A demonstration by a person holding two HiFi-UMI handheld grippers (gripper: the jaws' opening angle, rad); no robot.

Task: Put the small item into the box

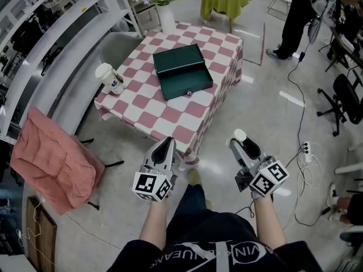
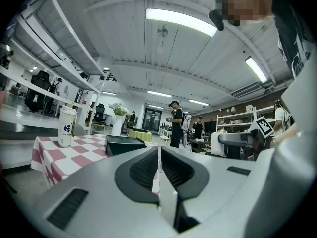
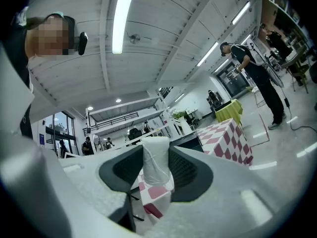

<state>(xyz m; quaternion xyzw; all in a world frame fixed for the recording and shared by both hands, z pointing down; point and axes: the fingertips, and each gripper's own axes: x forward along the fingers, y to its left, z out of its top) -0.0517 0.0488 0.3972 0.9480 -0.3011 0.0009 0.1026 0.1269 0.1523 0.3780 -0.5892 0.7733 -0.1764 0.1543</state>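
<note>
Left gripper (image 1: 168,144): jaws pressed together, empty
Worktop (image 1: 148,109): checkered cloth, open green box (image 1: 184,71) (workshop floor around)
Right gripper (image 1: 243,140): jaws clamping white small item (image 3: 156,162)

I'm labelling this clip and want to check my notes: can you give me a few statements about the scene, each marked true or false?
1. The right gripper grips a small white item between its jaws. True.
2. The left gripper holds an item too. False: its jaws are together with nothing between them.
3. The green box lies open on the checked table. True.
4. The small white item lies inside the green box. False: it is in the right gripper, short of the table.
5. The paper cup stands inside the green box. False: it stands on the table near its left edge in the head view, apart from the box.
</note>
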